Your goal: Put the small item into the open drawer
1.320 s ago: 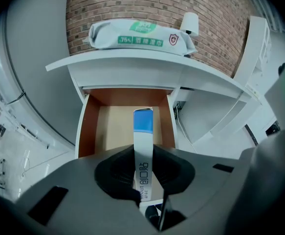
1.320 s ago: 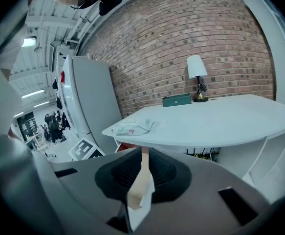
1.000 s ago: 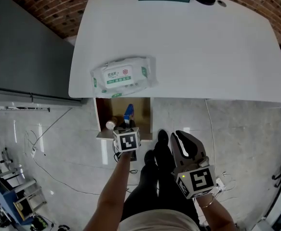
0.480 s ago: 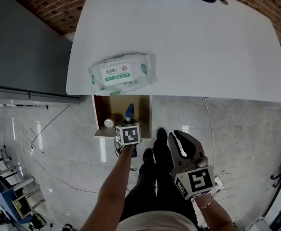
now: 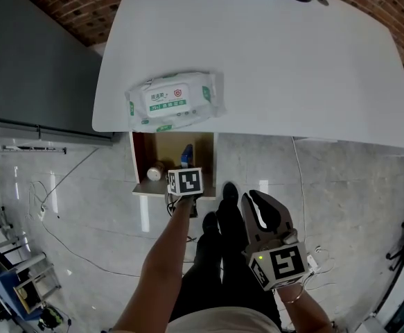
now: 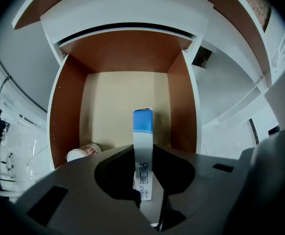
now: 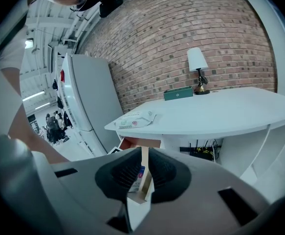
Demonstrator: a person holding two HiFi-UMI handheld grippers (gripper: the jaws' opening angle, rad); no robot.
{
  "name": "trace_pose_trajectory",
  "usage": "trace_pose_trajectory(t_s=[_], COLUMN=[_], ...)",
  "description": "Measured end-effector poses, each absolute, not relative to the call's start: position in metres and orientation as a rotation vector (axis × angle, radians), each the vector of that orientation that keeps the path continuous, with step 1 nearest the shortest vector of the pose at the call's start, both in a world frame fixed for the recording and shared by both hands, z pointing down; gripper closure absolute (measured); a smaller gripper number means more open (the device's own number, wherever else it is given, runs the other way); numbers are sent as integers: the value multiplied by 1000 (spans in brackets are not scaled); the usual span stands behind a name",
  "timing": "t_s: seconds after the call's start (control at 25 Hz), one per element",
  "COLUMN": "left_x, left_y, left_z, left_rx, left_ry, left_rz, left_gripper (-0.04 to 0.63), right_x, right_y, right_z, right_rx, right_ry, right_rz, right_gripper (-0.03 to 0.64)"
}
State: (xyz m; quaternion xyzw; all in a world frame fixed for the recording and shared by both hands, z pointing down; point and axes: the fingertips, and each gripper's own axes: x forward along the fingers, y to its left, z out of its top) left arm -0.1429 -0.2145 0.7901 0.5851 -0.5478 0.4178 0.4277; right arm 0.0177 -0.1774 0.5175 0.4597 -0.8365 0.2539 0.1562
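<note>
Left claw (image 6: 143,152) clamped on slim box (image 6: 142,126) over open drawer (image 6: 64,111); jar (image 6: 82,152) inside left corner; right claw (image 7: 143,154) slightly apart, empty.

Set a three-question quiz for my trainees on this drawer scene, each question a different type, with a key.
1. True or false: the wet wipes pack lies inside the open drawer.
2. What is the left gripper shut on? A) a slim white box with a blue end B) a spoon C) a cup
3. Fill in: in the left gripper view, the small white-capped container lies at the drawer's ___ side.
Key: 1 false; 2 A; 3 left.
</note>
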Motion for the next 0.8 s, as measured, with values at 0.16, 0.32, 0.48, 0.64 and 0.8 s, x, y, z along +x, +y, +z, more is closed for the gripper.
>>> trace_pose_trajectory(t_s=[0.16,0.32,0.48,0.64,0.8], left_x=[-140,-138,-135,-133,-132], left_y=[-217,-220,-223,-226,-229], left_z=[799,807,814,821,827], left_rx=[1446,1436,1435,1429,1424], left_ry=[-1341,-1327,-1315,-1303,-1297], left_rz=[1051,1076,1115,1155,1178], left_gripper=[503,503,503,503,503], right_x=[15,16,20,22,24], right_y=[-171,-171,-175,-180,-183], right_z=[523,527,530,532,536], right_rx=[1299,1296,1301,1307,1314], right_ry=[-2389,-2382,-2374,-2369,-2361], right_rz=[734,741,741,743,753], right_gripper=[577,577,577,577,577])
